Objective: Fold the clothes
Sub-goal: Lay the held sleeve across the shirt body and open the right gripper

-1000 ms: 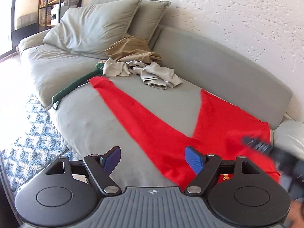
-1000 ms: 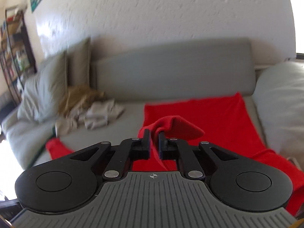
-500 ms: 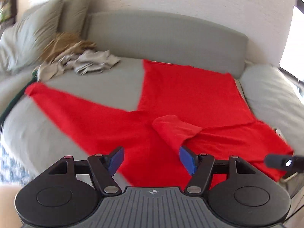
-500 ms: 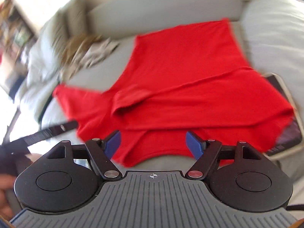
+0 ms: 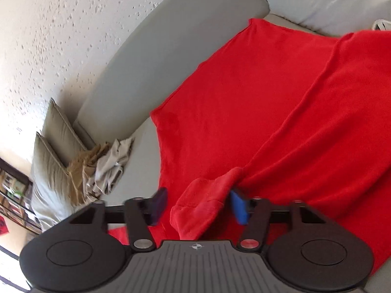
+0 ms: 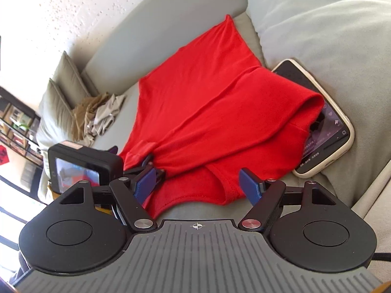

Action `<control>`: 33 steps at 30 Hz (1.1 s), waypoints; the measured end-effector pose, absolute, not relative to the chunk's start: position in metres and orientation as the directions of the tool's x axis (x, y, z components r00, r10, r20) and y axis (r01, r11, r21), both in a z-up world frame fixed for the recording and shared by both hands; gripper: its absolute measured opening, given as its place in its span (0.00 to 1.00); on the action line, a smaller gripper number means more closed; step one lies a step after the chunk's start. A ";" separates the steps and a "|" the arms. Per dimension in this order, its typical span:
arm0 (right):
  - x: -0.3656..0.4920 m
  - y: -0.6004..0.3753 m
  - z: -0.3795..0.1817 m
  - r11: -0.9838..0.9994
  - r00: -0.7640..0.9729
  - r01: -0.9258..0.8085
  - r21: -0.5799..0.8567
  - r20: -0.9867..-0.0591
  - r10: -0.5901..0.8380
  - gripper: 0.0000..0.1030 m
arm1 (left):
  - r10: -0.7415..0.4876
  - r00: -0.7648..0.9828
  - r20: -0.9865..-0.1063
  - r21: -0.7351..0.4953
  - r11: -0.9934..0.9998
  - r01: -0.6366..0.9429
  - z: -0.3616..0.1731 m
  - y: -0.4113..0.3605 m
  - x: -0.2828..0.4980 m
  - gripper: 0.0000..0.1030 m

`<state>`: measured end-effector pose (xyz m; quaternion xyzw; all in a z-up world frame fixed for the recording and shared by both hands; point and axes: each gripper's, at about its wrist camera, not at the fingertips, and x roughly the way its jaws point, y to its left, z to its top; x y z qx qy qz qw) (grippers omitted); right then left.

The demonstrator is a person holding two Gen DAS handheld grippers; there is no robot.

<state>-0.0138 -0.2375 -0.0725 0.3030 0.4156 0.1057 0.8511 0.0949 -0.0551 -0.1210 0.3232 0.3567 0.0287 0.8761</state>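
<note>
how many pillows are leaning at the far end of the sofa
2: both pillows stand on edge at the sofa's far end, one nearer the backrest, the other in front of it, beside the crumpled clothes pile. Others may lie out of view.

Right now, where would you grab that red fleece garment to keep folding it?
Probably the bunched sleeve cuff of the red fleece garment: it stands up in a thick fold between the open left tool's fingers, unlike the flat body. Come from the sofa's front edge, along the tool's present line.
</note>
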 end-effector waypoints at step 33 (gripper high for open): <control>-0.001 -0.308 -0.115 0.604 0.749 0.365 0.708 -0.609 0.260 0.53 | -0.262 0.803 -0.535 -0.463 0.886 -0.020 -0.094 0.123 0.027 0.42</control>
